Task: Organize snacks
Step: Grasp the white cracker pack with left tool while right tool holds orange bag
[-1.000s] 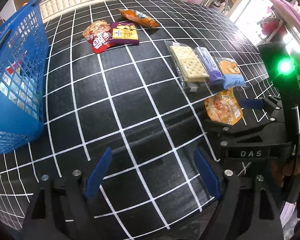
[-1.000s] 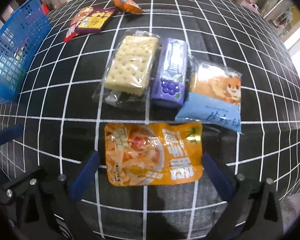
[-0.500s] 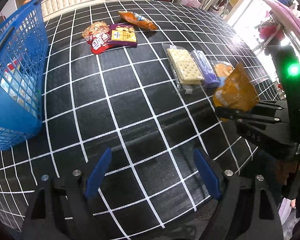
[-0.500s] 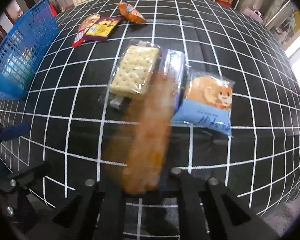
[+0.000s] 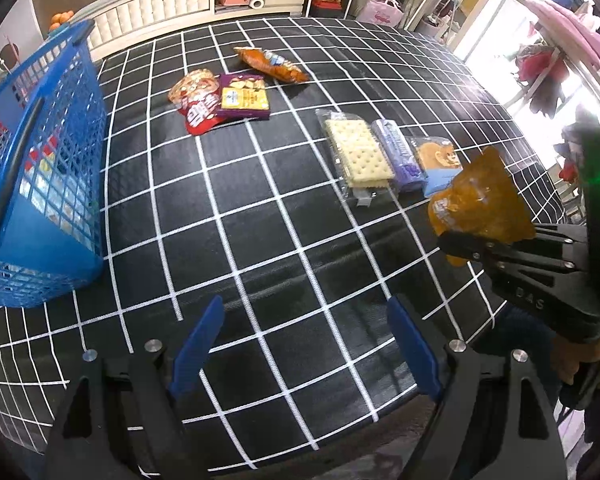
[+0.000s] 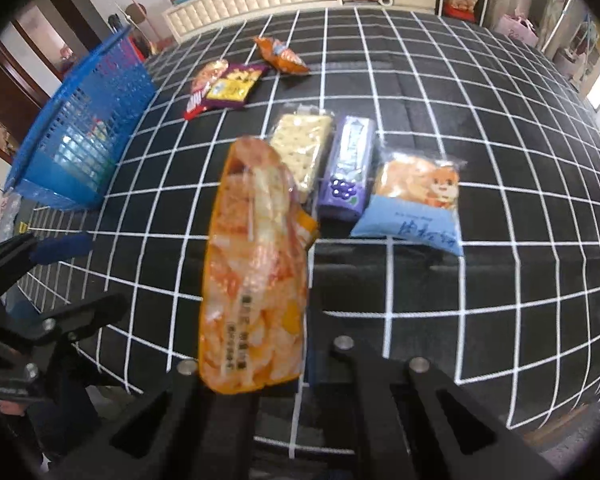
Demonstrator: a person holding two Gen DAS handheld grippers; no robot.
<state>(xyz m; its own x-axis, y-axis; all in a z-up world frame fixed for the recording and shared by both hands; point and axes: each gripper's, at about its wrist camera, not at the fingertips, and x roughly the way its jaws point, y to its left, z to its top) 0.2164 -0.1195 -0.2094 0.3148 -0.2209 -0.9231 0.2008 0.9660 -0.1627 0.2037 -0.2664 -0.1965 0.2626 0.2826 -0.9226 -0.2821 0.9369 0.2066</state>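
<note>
My right gripper [image 6: 256, 380] is shut on an orange snack packet [image 6: 254, 272] and holds it upright above the black checked table; the packet also shows in the left wrist view [image 5: 480, 204]. My left gripper [image 5: 304, 352] is open and empty over the table's near edge. A cracker pack [image 5: 358, 154], a purple grape pack [image 5: 400, 154] and a blue bear pack [image 5: 438, 160] lie side by side. A blue basket [image 5: 40, 168] with snacks inside stands at the left.
A red packet [image 5: 198, 102], a purple chip packet [image 5: 244, 96] and an orange packet [image 5: 272, 65] lie at the far side of the table. Shelves and a padded bench stand behind the table. A clothes rack is at the right.
My right gripper closed on the orange snack packet and lifted it off the table. The left gripper stayed open and drew back a little.
</note>
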